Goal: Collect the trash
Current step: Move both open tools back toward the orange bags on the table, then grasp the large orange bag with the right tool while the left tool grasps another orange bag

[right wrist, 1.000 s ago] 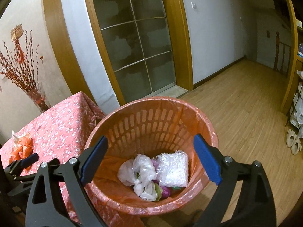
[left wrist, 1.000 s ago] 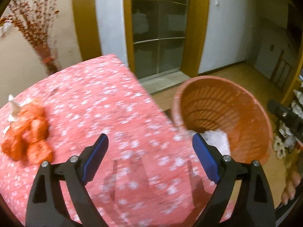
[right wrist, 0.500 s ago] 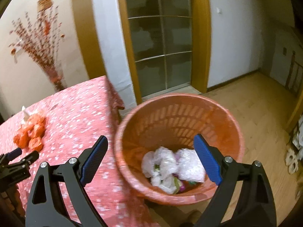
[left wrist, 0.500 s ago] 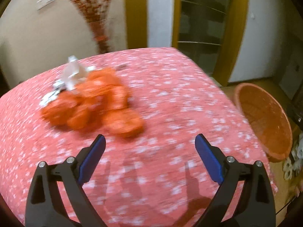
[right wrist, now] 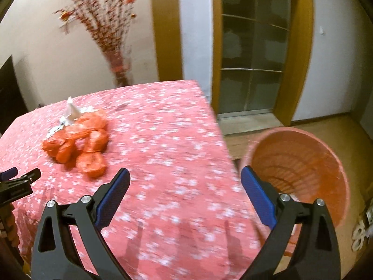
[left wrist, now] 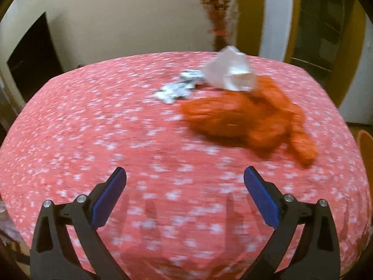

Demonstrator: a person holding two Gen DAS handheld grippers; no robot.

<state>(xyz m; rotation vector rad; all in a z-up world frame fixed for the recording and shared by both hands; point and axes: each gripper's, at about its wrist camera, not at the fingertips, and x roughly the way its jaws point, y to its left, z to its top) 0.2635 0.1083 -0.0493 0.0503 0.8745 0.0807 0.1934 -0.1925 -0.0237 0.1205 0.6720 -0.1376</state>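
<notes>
With both my left gripper (left wrist: 185, 186) and right gripper (right wrist: 185, 187) spread empty, nothing's held. The crumpled orange bag (left wrist: 247, 119) may slip, dragging the white paper (left wrist: 229, 72).

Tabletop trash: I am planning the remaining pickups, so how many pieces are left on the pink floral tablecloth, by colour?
Orange crumpled plastic bag: 1
White crumpled paper wad: 1
Silver-white flat wrappers: blurred, perhaps 2
Total: about 4, all apart from both open grippers.

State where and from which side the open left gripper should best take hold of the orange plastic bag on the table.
Probably the orange plastic bag's bulging near edge, approached from the left gripper's side: it lies low and crumpled, white paper resting behind.
</notes>
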